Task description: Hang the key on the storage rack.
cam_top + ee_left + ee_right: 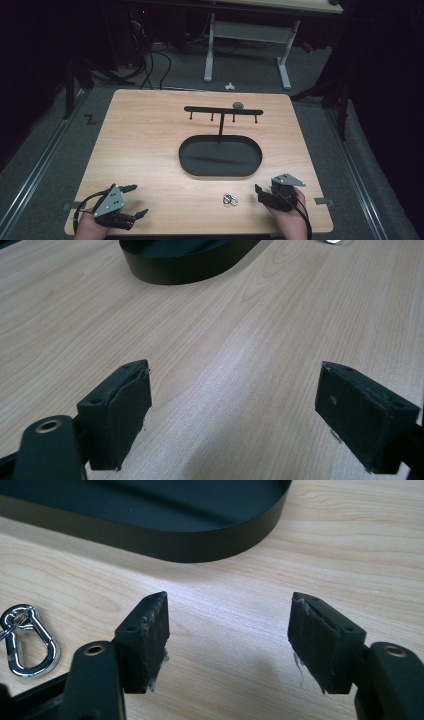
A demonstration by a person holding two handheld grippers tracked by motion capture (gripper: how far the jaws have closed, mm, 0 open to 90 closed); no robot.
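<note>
Now we hold the right claw [227, 640] wide, nothing between its pads | carabiner [27, 640] lies on the desk [350, 540] just left of it, apart | black tray [165, 525] ahead | left claw [232, 415] wide over bare desk.

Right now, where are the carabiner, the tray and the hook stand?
carabiner [31, 641], right gripper view, on its silver loop.
tray [220, 173], high view, on its near rim.
hook stand [222, 110], high view, on its crossbar.
</note>
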